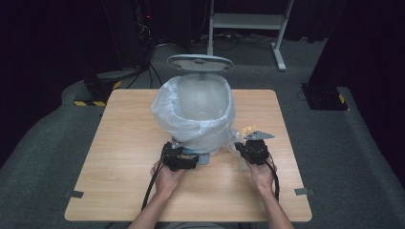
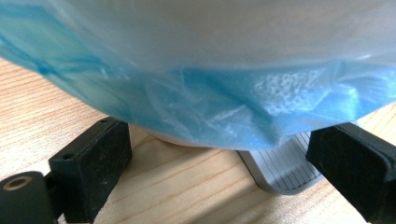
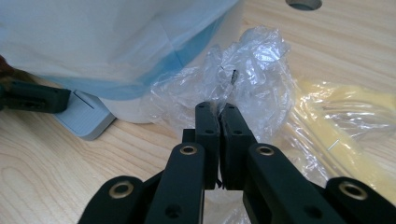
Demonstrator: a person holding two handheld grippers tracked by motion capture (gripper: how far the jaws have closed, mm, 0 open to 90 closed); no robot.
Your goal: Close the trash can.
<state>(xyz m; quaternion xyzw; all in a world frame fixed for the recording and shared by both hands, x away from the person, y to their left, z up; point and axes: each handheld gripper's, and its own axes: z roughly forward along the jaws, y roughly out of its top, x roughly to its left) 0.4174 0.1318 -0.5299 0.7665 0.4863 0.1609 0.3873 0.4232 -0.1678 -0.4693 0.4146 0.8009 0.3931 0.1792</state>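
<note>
My right gripper (image 3: 219, 114) is clamped tight on a crumpled clear plastic wrapper (image 3: 243, 79), lying on the table (image 1: 119, 152) just beside the bin (image 1: 198, 112), with a yellowish bag (image 3: 345, 112) next to it. My left gripper (image 2: 219, 158) sits with jaws spread wide at the bin's base by the grey pedal (image 2: 285, 170), gripping nothing. So I'd say this is the pick-up bit. Next I'd need to lift the wrapper clear over the liner (image 1: 167, 107) rim, then let go inside.

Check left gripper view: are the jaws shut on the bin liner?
No. The left gripper has its jaws wide apart, the bin liner hanging above them.
</note>
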